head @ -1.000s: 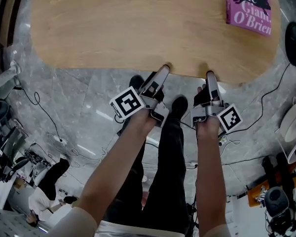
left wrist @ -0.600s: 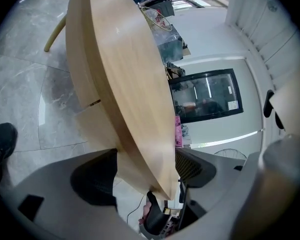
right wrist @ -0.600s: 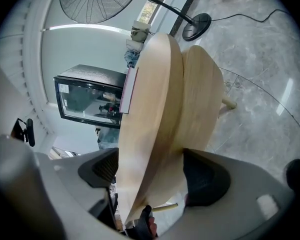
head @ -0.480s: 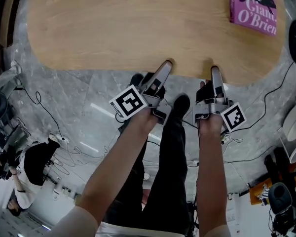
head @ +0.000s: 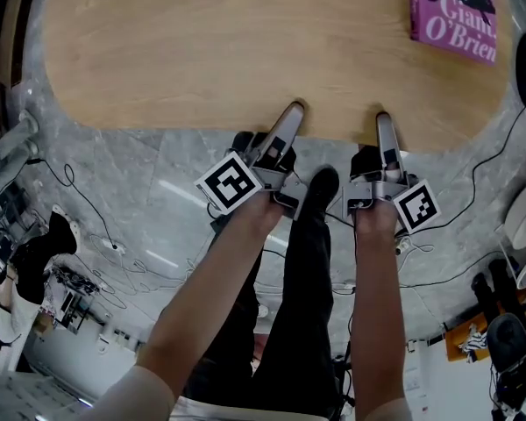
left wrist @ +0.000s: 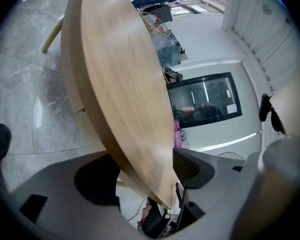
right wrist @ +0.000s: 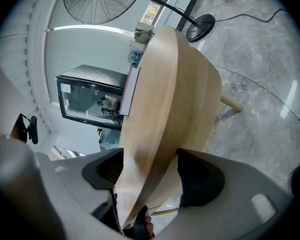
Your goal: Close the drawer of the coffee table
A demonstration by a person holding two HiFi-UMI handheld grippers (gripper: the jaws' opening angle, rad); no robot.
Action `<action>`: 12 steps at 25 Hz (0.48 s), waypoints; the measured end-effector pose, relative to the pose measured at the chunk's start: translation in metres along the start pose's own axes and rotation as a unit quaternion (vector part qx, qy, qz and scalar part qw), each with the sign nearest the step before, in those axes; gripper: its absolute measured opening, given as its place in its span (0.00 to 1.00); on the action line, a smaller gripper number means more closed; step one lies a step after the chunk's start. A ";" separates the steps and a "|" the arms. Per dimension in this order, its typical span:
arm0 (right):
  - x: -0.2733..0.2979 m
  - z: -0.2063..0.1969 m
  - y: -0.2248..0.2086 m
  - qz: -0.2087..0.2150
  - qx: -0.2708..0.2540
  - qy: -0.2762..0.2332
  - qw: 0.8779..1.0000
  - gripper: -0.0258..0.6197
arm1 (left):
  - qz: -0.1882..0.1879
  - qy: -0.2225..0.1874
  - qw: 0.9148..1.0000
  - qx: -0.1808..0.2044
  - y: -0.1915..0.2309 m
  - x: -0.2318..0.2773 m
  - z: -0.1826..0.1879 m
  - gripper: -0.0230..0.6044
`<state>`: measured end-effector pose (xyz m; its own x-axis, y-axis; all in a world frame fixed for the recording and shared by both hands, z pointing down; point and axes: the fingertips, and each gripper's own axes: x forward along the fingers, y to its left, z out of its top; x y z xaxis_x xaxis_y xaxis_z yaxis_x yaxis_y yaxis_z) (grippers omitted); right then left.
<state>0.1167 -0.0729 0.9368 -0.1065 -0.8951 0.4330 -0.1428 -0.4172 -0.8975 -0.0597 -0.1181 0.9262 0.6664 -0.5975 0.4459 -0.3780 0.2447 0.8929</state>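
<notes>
Wood top: oval, light-grained coffee table on a grey marble floor.
Drawer: pale band beneath the top on the near side, in line with the frame. A thin seam crosses that band in the left gripper view. In the head view nothing projects past the table's edge.
Left gripper: tips at the near edge of the table. Jaws stand apart, one above the top and one below, with the edge between them.
Right gripper: tips at the same edge, near the left one. Jaws likewise apart and astride the edge, wood filling most of the gap. Whether the pads press on the wood cannot be told.
Book: pink cover, lying flat at the far right of the top, well apart from both grippers.
Shoe: black, on the floor between the two grippers.
</notes>
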 end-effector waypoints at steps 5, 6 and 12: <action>-0.001 0.000 -0.002 0.003 -0.004 0.002 1.000 0.56 | -0.009 0.005 1.000 0.008 0.001 0.000 0.001 0.55; -0.002 -0.001 -0.001 0.005 -0.006 0.004 1.000 0.56 | -0.009 0.007 1.000 0.003 0.000 -0.001 0.000 0.55; -0.015 -0.013 -0.004 -0.018 -0.031 0.032 0.999 0.56 | -0.003 0.022 0.999 -0.037 0.001 -0.012 -0.013 0.55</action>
<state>0.1062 -0.0560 0.9354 -0.1632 -0.8671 0.4706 -0.2087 -0.4359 -0.8755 -0.0598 -0.1007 0.9231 0.6971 -0.5647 0.4419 -0.3269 0.2982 0.8968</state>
